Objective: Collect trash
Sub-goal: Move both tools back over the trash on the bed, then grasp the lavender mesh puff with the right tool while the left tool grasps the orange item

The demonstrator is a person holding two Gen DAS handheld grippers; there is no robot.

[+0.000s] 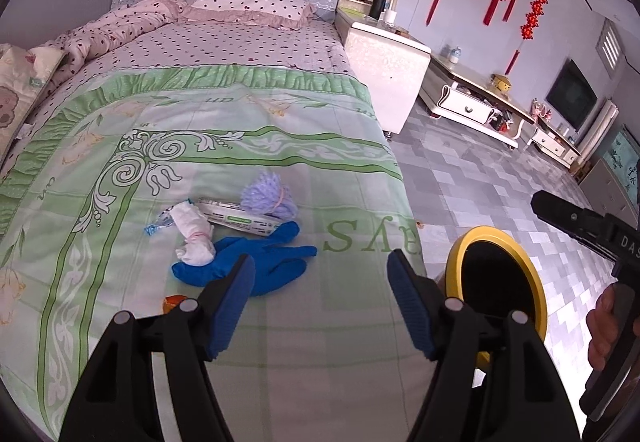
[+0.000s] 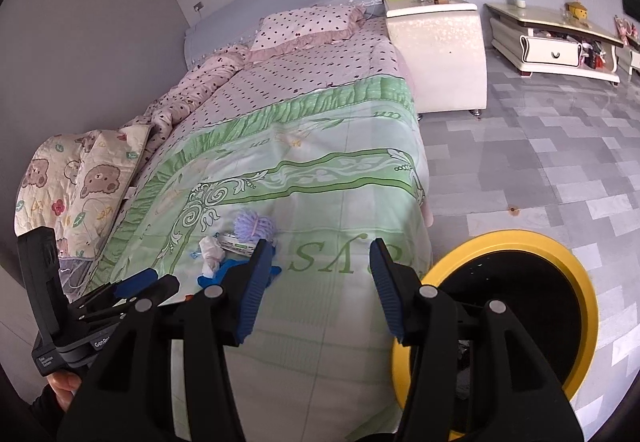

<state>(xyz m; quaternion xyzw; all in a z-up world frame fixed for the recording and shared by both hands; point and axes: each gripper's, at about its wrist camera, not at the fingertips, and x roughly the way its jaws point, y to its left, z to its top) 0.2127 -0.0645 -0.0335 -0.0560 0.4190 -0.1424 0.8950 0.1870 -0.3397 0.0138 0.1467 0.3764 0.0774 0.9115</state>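
Looking down over the foot of the bed (image 1: 280, 362), we are seeing most of the collecting as yet undone. A small heap of trash is lying on the green quilt: a blue glove (image 1: 264, 262), a crumpled white tissue (image 1: 194, 238), a flat printed packet (image 1: 240, 219), a lilac mesh puff (image 1: 266, 195) and a scrap of clear wrapper (image 1: 160, 222), all touching or just beside one another. An orange scrap (image 1: 174, 302) is peeking out just beside the left finger, nearer us than the heap.

We are holding the left gripper (image 1: 322, 306) above the quilt with its jaws standing well apart and nothing between them; the glove is lying just beyond its left pad. We are holding the right gripper (image 2: 316, 282) likewise empty, its jaws parted and over bare quilt.

The yellow-rimmed bin (image 2: 576, 274) is standing on the tiled floor just beside the bed's corner, its mouth facing us. Whether anything is already lying inside we cannot tell, since the interior is dark. We are judging, then, that the gathering is at an early or middle stage, with every visible piece on the bed left to be picked up and dropped in.
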